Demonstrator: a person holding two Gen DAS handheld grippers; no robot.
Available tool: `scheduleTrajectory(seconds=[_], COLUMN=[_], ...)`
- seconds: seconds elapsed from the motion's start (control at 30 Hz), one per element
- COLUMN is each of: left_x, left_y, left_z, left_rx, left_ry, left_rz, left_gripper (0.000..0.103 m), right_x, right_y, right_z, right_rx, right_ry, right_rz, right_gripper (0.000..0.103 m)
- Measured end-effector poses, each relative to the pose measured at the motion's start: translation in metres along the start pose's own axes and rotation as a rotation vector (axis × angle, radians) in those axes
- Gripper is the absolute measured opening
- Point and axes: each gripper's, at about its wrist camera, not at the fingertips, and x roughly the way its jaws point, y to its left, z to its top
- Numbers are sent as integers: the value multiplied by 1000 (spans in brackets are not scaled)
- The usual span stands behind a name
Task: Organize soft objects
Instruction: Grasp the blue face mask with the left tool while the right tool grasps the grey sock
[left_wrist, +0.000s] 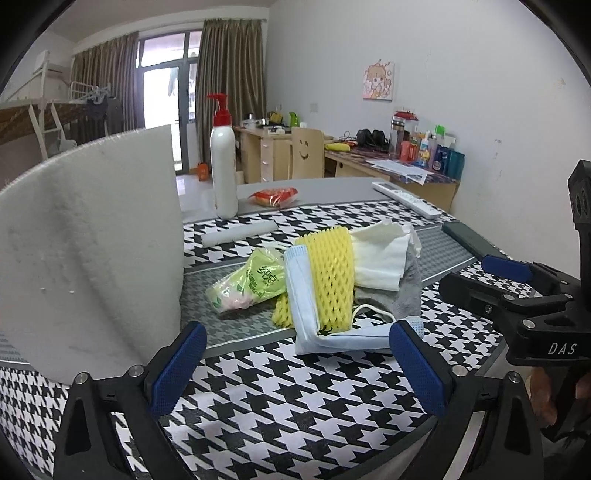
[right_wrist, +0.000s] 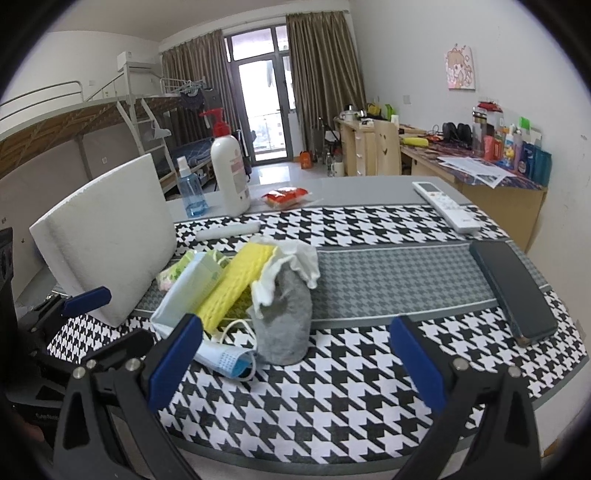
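A: Nearest: left gripper (left_wrist: 297, 363), jaws spread wide, empty, low over the houndstooth table cover (left_wrist: 295, 398). Right gripper (right_wrist: 293, 360) likewise released, nothing between its pads.

B: Why so poised?

A: Probably aimed at the heap just ahead: blue face mask (left_wrist: 314, 339) folded at the front edge, yellow foam net (left_wrist: 332, 273) draped on top, grey sock (right_wrist: 286, 317) and white tissue (left_wrist: 384, 254) leaning behind, green packet (left_wrist: 247, 280) alongside. Piled together, apparently gathered rather than scattered.

B: And left of it?

A: White foam slab (right_wrist: 107, 236), tilted upright beside the heap.

B: Farther?

A: Dark phone (right_wrist: 513, 291), remote (right_wrist: 447, 206), pump bottle (left_wrist: 223, 166); beyond, desks, curtains, balcony door.
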Motion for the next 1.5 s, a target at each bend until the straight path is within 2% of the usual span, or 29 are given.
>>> scheduleTrajectory(seconds=[0.23,0.43,0.6,0.67,0.73,0.8,0.83,0.9,1.03,1.1,1.23,1.33,1.5], left_x=[12,26,34,37,37,38,38,36,34,32,30,27,22], left_y=[2,1,4,7,9,10,11,10,11,12,13,15,15], left_z=[4,8,5,3,0,-1,-3,-5,-9,-9,-9,-9,-8], left_rx=[-33,-63,-93,-112,-131,-136,-137,-130,-126,-122,-119,-121,-113], left_ry=[34,86,136,160,176,196,199,205,213,208,199,194,178], left_rz=[23,3,-25,-41,-51,-59,-63,-68,-78,-86,-95,-99,-106], left_gripper=[90,76,57,55,47,35,33,23,16,10,9,9,9], right_x=[4,8,14,16,20,24,26,29,37,40,47,51,51], right_y=[-2,-6,-8,-8,-6,-4,-4,-4,-6,-6,-6,-5,-2], right_z=[2,3,2,1,0,-1,-1,-1,-3,-4,-5,-6,-8], right_rx=[-4,-2,4,11,15,9,10,21,35,43,46,54,56], right_ry=[4,10,34,43,58,70,74,88,117,132,158,181,194], right_rz=[1,4,16,29,43,38,40,54,62,69,82,103,102], right_gripper=[102,102,102,102,102,102,100,93,80,68,54,35,17])
